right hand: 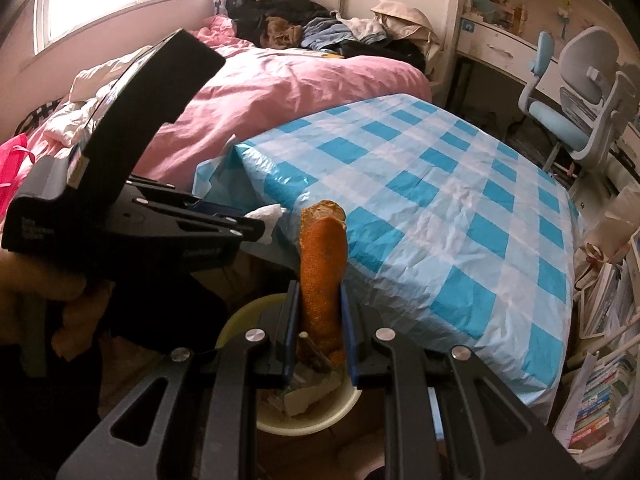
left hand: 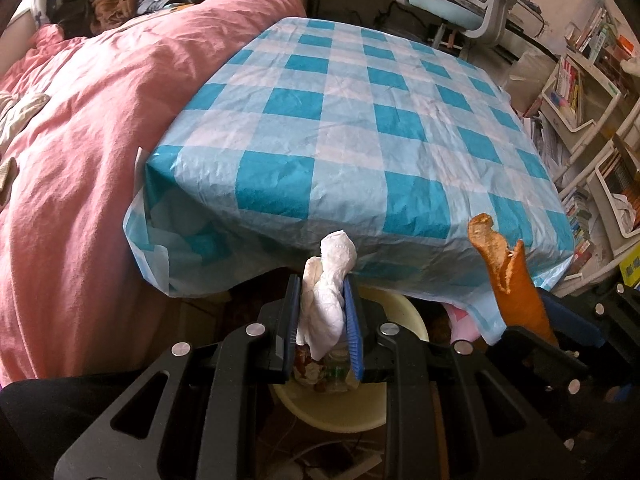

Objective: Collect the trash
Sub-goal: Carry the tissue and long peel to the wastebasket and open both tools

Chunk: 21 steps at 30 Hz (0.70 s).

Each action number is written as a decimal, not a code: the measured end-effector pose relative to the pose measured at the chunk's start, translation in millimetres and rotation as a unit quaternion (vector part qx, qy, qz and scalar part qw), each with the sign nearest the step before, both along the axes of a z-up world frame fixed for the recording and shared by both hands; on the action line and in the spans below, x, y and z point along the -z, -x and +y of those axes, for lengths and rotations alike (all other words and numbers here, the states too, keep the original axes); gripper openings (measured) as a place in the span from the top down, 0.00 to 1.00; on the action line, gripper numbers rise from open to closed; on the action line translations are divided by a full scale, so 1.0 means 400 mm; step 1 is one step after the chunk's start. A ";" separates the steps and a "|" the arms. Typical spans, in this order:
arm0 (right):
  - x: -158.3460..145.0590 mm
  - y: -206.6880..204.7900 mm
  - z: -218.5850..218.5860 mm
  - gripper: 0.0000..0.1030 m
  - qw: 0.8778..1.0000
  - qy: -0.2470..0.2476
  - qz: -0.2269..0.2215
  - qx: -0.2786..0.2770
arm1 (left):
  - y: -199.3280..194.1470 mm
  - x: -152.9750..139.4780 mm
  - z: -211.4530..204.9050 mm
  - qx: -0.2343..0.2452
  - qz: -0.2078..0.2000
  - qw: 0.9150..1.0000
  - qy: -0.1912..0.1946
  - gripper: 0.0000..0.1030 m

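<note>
My left gripper (left hand: 322, 280) is shut on a crumpled white tissue (left hand: 326, 300) and holds it above a pale yellow bin (left hand: 340, 416) with trash in it, below the table's near edge. My right gripper (right hand: 320, 288) is shut on a long strip of orange peel (right hand: 322, 272) and holds it upright over the same bin (right hand: 304, 426). The peel (left hand: 504, 264) also shows in the left wrist view, to the right of the tissue. The left gripper's body (right hand: 132, 216) and the tissue tip (right hand: 268, 216) show at the left of the right wrist view.
A table under a blue and white checked cloth (left hand: 360, 128) fills the middle ahead. A bed with a pink duvet (left hand: 92, 128) lies to the left, with clothes piled at its far end. A desk chair (right hand: 576, 92) and bookshelves (left hand: 580, 92) stand to the right.
</note>
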State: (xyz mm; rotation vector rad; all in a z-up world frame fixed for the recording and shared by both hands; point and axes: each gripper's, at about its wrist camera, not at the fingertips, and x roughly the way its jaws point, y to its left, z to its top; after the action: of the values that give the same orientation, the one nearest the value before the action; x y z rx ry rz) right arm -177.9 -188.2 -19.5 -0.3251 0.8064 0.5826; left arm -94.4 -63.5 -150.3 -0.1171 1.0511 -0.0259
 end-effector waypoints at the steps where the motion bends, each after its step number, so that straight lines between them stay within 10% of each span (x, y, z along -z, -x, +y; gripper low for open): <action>1: 0.002 0.001 0.002 0.80 1.000 0.003 0.001 -0.001 | 0.000 0.001 -0.003 0.001 0.001 1.000 -0.001 0.80; 11: 0.047 -0.006 0.013 0.74 0.999 0.029 0.032 -0.008 | 0.008 0.067 -0.033 0.020 0.059 0.998 -0.011 0.78; 21: 0.071 -0.015 -0.018 0.43 0.999 0.029 0.033 0.021 | 0.021 0.059 -0.023 -0.006 0.045 0.999 -0.021 0.45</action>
State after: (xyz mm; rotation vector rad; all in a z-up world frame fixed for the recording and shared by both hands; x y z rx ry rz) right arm -171.9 -195.2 -48.0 -0.3428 0.8935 0.5325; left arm -102.7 -72.7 -173.8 -0.0868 1.1404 0.0117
